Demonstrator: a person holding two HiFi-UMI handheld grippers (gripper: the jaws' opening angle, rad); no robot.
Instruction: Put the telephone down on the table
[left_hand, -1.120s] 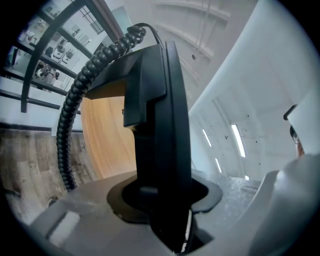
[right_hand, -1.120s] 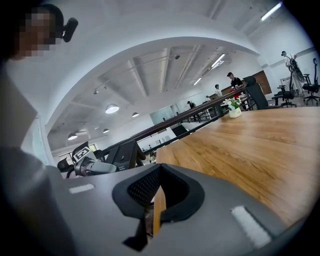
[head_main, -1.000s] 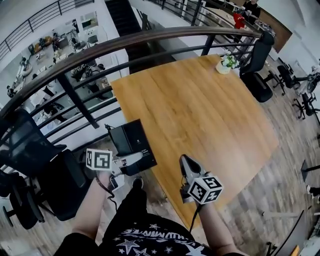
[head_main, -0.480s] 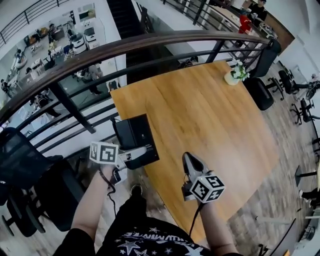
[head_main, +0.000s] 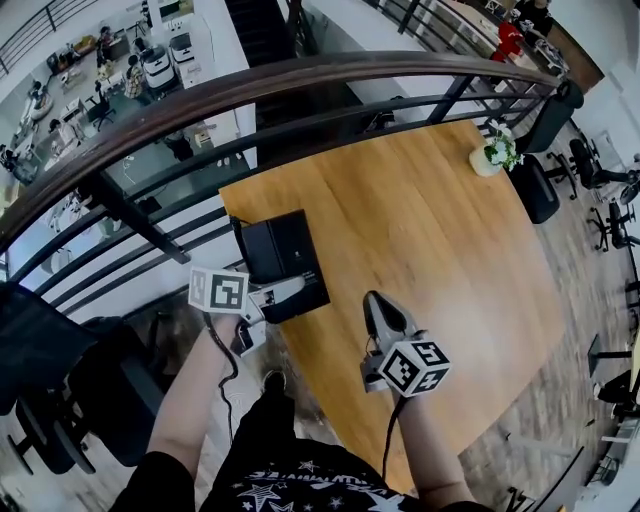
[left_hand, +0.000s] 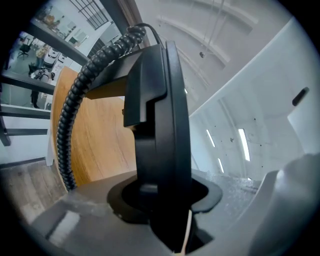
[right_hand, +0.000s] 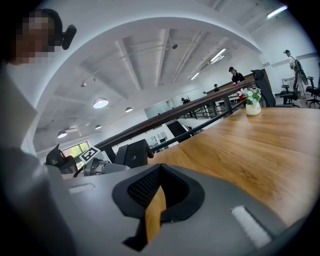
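Note:
The black telephone (head_main: 283, 262) is a dark boxy set with a coiled cord (left_hand: 75, 115). My left gripper (head_main: 290, 292) is shut on its near edge and holds it over the near left corner of the wooden table (head_main: 430, 230). In the left gripper view the telephone (left_hand: 160, 125) stands edge-on between the jaws of the left gripper (left_hand: 165, 210) and fills the middle. My right gripper (head_main: 376, 305) is shut and holds nothing, over the table's near edge. The right gripper view shows the right gripper (right_hand: 155, 200) with only a thin slit, and the telephone (right_hand: 132, 152) to its left.
A dark railing (head_main: 250, 95) runs along the table's far and left sides, with a lower floor beyond it. A small potted plant (head_main: 492, 155) stands at the table's far right corner. Black office chairs stand at the right (head_main: 545, 180) and at the near left (head_main: 60, 380).
Both grippers have come closer to the table. The telephone, earlier left of the table's edge, now overlaps its near left corner. Neither grip has changed.

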